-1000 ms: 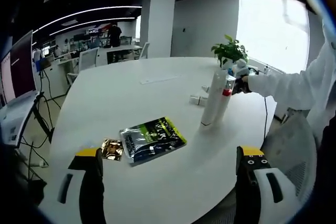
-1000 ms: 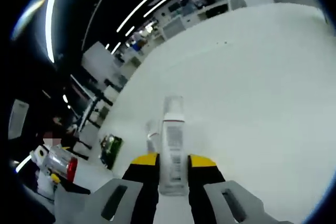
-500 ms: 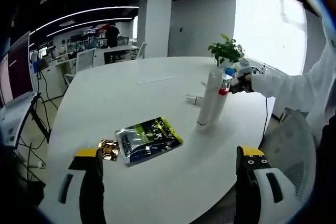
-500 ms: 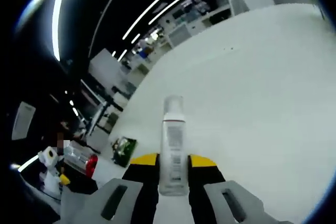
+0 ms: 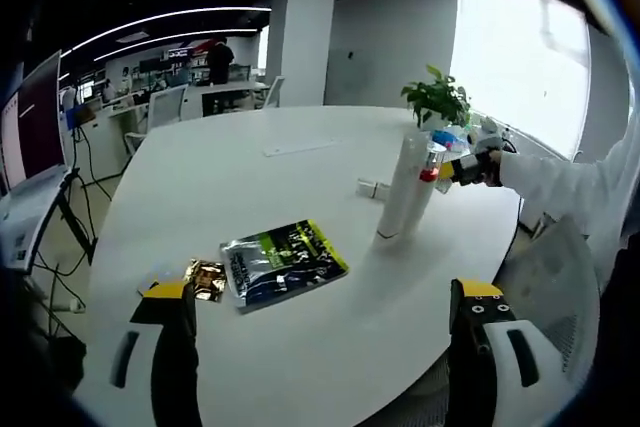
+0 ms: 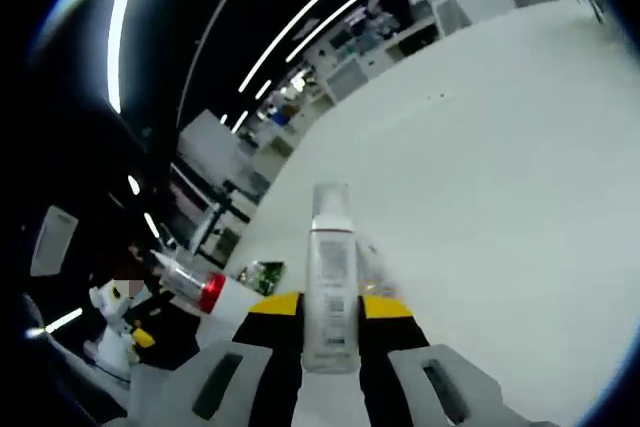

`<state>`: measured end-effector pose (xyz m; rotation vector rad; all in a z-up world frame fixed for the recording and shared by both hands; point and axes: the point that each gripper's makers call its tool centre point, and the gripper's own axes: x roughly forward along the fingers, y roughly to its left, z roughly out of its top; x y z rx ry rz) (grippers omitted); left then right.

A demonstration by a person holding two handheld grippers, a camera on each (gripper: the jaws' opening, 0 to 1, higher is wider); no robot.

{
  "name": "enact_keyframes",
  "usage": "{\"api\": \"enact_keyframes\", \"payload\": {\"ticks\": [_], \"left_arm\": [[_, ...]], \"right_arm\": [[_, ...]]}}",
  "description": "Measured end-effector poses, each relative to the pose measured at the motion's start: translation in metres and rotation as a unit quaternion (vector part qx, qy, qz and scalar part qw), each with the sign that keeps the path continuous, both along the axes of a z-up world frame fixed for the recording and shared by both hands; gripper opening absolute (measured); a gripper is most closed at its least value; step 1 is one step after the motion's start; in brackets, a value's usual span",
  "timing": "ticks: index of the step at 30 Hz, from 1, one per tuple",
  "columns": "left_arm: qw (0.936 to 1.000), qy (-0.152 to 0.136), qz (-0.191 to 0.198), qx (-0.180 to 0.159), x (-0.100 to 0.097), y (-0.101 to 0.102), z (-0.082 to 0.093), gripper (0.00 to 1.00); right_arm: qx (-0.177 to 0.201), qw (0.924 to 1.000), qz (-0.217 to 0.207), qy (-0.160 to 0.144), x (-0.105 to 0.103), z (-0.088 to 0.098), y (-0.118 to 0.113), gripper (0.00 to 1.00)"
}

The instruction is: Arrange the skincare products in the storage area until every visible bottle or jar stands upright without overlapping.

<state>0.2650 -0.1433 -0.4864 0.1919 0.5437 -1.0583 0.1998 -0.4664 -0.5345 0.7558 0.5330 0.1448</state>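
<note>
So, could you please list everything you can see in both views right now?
table: one, white, round, under everything
tall bottle: one, white, standing upright on the table's far right
pouch: one, dark with green print, lying flat near the front
small packet: one, gold, just left of the pouch
plant: one, green, behind the tall bottle
clear bottle: one, clear with red band, between the right claw's jaws
left claw: one, black and yellow, jaws apart, empty
right claw: one, black and yellow, shut on the clear bottle
sleeve: one, white, far right
</note>
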Motion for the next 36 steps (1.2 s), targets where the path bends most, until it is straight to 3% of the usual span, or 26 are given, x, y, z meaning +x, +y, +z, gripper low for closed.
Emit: {"api": "enact_keyframes", "payload": {"ticks": [15, 31, 36], "left_arm": [[0.9998, 0.001, -0.018, -0.007, -0.009, -0.009, 0.003, 0.99], [0.9988, 0.0, -0.033, -0.036, -0.017, -0.02, 0.014, 0.99], [0.9984, 0.003, -0.034, -0.045, -0.019, -0.023, 0.017, 0.99]], "right_arm": [[0.015, 0.9986, -0.006, -0.051, -0.036, 0.029, 0.028, 0.13], [0.047, 0.9892, 0.028, -0.136, -0.072, 0.086, 0.086, 0.13], [0.043, 0.9894, 0.052, -0.128, -0.081, 0.083, 0.103, 0.13]]}}
